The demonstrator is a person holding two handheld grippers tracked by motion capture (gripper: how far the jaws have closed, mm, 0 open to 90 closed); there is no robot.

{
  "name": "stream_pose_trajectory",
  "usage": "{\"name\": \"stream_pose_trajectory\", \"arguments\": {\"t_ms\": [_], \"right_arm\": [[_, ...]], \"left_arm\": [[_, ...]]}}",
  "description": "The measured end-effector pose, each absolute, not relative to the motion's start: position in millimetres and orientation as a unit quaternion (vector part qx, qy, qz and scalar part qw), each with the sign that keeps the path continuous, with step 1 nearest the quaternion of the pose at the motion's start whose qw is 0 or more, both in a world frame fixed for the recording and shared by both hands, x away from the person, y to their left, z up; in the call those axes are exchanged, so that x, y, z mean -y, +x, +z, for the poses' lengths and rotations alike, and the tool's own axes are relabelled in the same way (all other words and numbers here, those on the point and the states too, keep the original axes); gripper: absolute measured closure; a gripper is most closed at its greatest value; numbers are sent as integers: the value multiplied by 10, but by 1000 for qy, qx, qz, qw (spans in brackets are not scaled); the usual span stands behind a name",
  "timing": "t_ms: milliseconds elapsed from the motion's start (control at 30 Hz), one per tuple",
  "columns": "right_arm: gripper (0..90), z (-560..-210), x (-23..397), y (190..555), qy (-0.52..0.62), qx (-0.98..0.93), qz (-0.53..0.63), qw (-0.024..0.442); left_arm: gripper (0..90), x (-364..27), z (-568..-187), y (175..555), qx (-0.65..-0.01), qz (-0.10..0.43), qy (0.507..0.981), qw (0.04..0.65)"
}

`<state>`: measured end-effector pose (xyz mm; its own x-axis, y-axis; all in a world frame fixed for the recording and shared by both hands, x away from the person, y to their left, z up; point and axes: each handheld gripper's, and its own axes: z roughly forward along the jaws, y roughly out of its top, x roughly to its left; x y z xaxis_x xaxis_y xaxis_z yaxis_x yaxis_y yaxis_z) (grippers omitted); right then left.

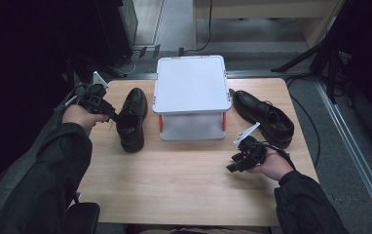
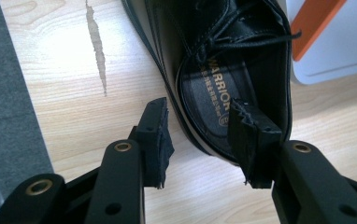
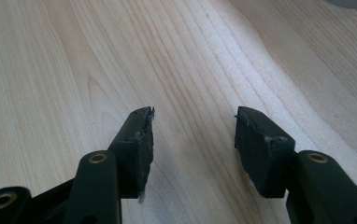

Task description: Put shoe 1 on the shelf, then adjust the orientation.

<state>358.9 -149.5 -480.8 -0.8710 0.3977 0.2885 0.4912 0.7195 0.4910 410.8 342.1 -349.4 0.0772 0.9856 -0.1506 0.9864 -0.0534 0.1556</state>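
A black lace-up shoe [image 1: 131, 119] stands on the wooden table [image 1: 174, 190], left of a white two-level rack [image 1: 191, 83]. My left gripper [image 1: 112, 117] sits at the shoe's heel side, open. In the left gripper view the shoe [image 2: 214, 70] lies just ahead of that gripper [image 2: 200, 112]: its heel rim passes between the jaws, one pad outside, the other over the insole, neither pressing. The second black shoe [image 1: 264, 117] stands right of the rack. My right gripper [image 1: 232, 165] rests low in front of it, open, and in its own view the gripper [image 3: 193, 114] has bare wood between the jaws.
The rack has orange legs [image 2: 314, 28] and a lower shelf [image 1: 191, 127] facing me. The table's left edge and grey floor [image 2: 8, 116] lie close beside the left gripper. Cables and stand legs [image 1: 310, 53] cross the floor beyond the table.
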Motion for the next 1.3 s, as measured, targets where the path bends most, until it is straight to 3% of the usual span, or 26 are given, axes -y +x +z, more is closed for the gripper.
{"name": "stream_pose_trajectory", "arguments": {"t_ms": [700,1300], "right_arm": [[476,-4801,1467,3594,-234,926,-284,82],[476,-4800,1471,3596,-231,927,-283,81]], "left_arm": [[685,-3399,-4045,4313,-726,-16,683,80],[827,-3408,-4134,4400,-754,-19,654,60]]}}
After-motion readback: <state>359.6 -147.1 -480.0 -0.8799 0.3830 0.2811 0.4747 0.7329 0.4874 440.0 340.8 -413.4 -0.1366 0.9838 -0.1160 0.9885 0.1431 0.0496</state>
